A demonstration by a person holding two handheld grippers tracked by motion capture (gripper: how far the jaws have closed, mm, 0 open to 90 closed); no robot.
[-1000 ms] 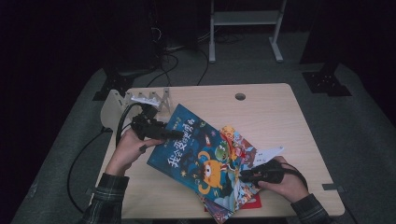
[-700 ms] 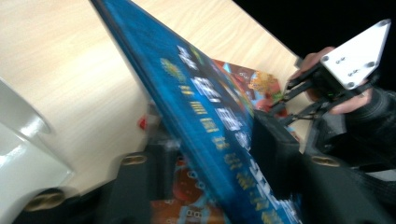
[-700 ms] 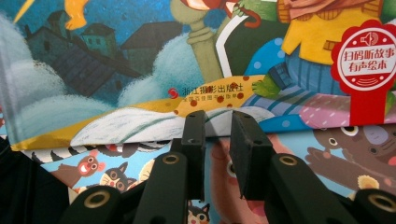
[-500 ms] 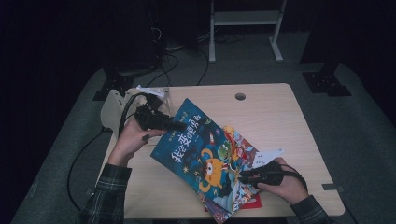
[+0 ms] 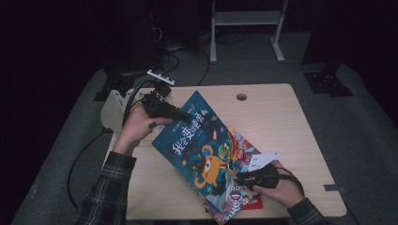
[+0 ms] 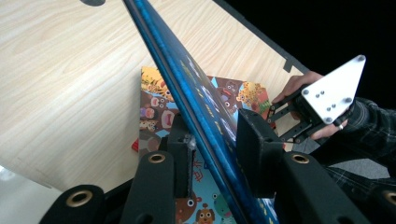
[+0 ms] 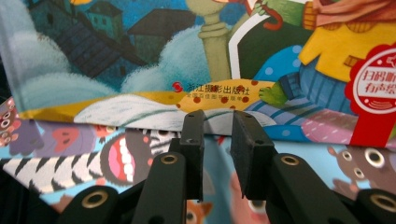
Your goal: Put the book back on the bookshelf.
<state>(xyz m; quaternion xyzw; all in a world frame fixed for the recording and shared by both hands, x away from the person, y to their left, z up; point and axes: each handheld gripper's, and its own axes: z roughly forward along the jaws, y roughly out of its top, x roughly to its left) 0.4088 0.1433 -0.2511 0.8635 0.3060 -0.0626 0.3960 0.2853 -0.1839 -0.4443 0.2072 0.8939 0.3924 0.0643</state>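
Note:
A blue picture book [image 5: 197, 140] with an orange monster on its cover lies slanted over other picture books [image 5: 234, 202] on the wooden table [image 5: 286, 126]. My left gripper [image 5: 184, 114] is shut on the blue book's far-left corner. In the left gripper view the blue book [image 6: 210, 116] runs edge-on between my left gripper's [image 6: 212, 151] jaws, raised off the book below [image 6: 154, 105]. My right gripper [image 5: 240, 179] rests at the blue book's near-right edge. In the right gripper view its [image 7: 217, 126] jaws stand nearly together with nothing between them, tips at the blue book's [image 7: 140, 51] lower edge above a zebra-patterned cover [image 7: 70, 158].
A cable hole [image 5: 241, 97] sits at the table's far middle. A white power strip [image 5: 160, 77] and dark cables [image 5: 136, 93] lie beyond the far-left corner. A metal stand [image 5: 244, 18] is on the floor behind. My right gripper's grey plate [image 6: 334, 88] shows beyond the book.
My left gripper has moved away from the person with the blue book's corner, swinging the book a little. The right hand and its gripper have stayed put.

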